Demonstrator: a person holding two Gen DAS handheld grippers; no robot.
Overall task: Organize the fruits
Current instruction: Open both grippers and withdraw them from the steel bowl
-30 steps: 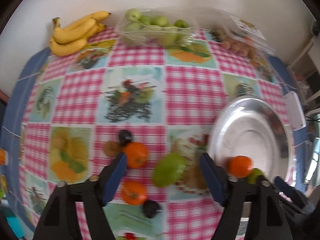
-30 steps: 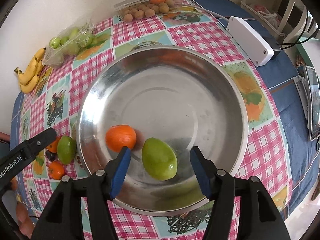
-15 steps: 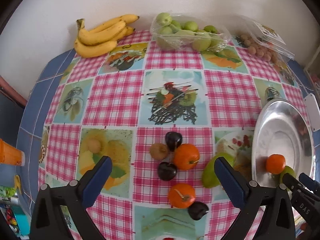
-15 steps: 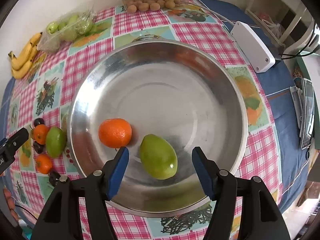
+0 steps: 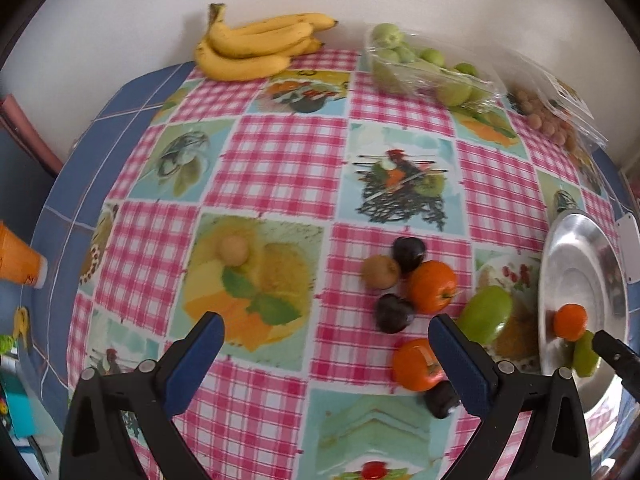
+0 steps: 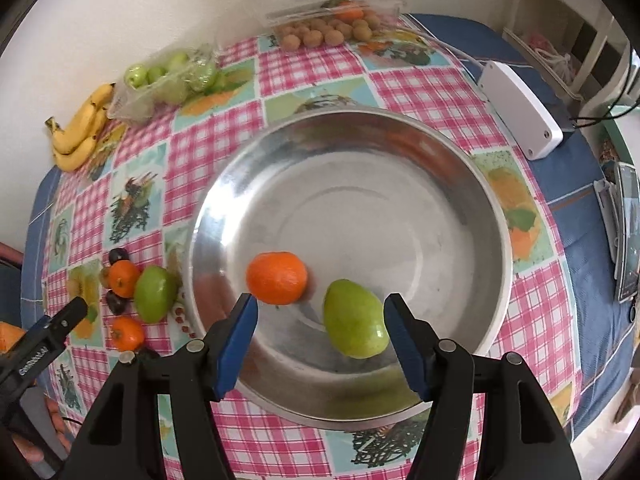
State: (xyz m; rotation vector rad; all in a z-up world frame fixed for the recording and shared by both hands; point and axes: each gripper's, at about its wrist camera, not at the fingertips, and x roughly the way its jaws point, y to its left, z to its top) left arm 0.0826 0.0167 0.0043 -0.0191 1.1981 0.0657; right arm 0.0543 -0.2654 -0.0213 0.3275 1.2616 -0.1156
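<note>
A steel bowl (image 6: pixel 452 168) holds an orange (image 6: pixel 277 278) and a green mango (image 6: pixel 355 324). My right gripper (image 6: pixel 320 340) is open and empty above the bowl's near side. Loose fruit lies left of the bowl (image 5: pixel 560 248): a green mango (image 5: pixel 485 314), two oranges (image 5: pixel 432 286) (image 5: pixel 416 364), dark plums (image 5: pixel 408 249) (image 5: pixel 394 313) and a kiwi (image 5: pixel 380 272). My left gripper (image 5: pixel 324 364) is open and empty, above the cloth just left of this fruit. Another dark plum (image 5: pixel 439 398) lies by its right finger.
Bananas (image 5: pixel 256 46), a bag of green fruit (image 5: pixel 428 66) and a clear box of small brown fruit (image 6: pixel 332 20) stand along the wall. A white power strip (image 6: pixel 520 116) and a phone (image 6: pixel 628 236) lie right of the bowl. An orange cup (image 5: pixel 16 260) is at the left edge.
My left gripper has opened wide and swung left, away from the bowl. My right gripper has shifted right and a little back over the bowl; the fruit in the bowl stays put.
</note>
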